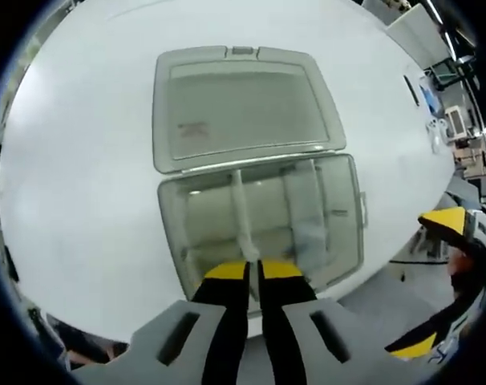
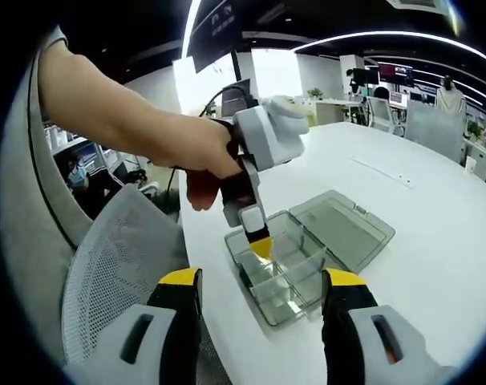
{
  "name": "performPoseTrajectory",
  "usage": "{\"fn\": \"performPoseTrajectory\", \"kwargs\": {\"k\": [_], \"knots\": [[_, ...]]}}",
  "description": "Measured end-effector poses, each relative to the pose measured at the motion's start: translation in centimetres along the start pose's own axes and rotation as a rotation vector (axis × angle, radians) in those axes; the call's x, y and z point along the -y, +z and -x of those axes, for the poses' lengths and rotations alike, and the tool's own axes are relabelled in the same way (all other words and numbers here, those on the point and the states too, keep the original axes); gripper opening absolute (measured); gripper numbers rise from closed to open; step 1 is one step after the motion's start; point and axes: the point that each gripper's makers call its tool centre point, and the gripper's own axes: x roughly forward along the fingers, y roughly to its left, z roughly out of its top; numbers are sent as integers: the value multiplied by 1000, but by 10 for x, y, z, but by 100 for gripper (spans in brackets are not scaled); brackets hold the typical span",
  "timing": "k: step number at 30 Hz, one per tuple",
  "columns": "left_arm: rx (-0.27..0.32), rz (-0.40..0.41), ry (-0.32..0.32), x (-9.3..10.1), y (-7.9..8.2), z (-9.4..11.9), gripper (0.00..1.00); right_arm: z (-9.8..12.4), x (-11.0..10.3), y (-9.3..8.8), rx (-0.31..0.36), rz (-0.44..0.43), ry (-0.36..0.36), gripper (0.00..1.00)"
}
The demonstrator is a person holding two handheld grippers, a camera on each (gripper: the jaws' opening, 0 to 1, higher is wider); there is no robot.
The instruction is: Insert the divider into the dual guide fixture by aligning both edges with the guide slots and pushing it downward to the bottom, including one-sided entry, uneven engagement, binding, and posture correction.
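Now left tool [image 1: 253, 271] gripping divider [image 1: 243, 210], right tool [image 2: 261, 290] open

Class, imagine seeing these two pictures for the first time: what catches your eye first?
A clear plastic box with its lid open lies on the white table. The left gripper, jaws shut, pinches a thin divider standing inside it. The right gripper waits open, back from the box.

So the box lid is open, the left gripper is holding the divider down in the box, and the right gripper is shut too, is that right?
Not quite: the right gripper is open, its jaws wide apart and empty in the right gripper view. The rest holds: the box has its lid open, and the left gripper is shut on the divider.
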Motion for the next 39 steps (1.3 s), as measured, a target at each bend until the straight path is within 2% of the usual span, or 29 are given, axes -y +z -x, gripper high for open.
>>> {"fn": "performPoseTrajectory", "kwargs": {"k": [9,15,21,24,28,31,34,39], "knots": [[-9,-61,64,0,-1,-1,0,2,1,1,-4,4,-5,57],[5,-66,56,0,-2,-1,0,3,-2,2,-6,6,-6,57],[45,-94,0,3,-1,1,3,8,-2,0,-12,4,-14,58],[84,-130,-16,3,1,2,5,11,-1,-2,-18,1,-22,58],[139,-158,-16,-2,5,5,15,15,0,-4,-22,-1,-31,58],[172,-145,-61,2,6,9,21,16,1,-5,-26,-1,-36,58],[233,-172,-81,4,9,17,29,17,1,-6,-30,-1,-41,58],[321,-194,-135,8,10,33,33,18,0,-8,-37,-2,-47,59]]}}
